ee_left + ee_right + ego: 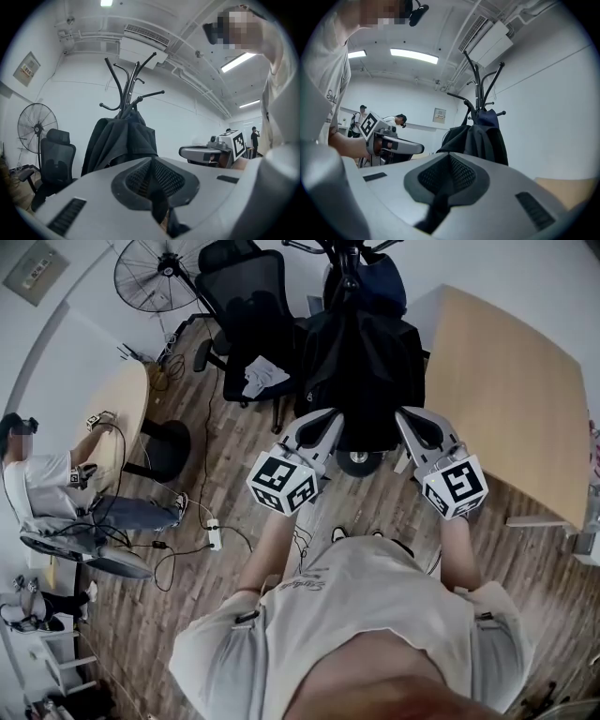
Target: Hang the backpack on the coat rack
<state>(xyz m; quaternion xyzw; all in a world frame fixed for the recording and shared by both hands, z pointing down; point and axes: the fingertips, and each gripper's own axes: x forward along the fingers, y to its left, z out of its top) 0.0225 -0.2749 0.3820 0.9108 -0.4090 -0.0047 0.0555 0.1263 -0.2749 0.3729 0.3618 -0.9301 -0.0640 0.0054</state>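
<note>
White-walled office, limp black backpack (361, 362) on coat rack (477, 93), left tongs (330, 418) and right tongs (405, 415) together

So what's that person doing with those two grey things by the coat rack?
The person stands facing the coat rack with a hand-held gripper in each hand. The left hand-held gripper and the right hand-held gripper both point at the rack, jaws together, holding nothing. A dark bundle hangs on the rack. It may be the backpack, but I can't tell that from here.
</note>
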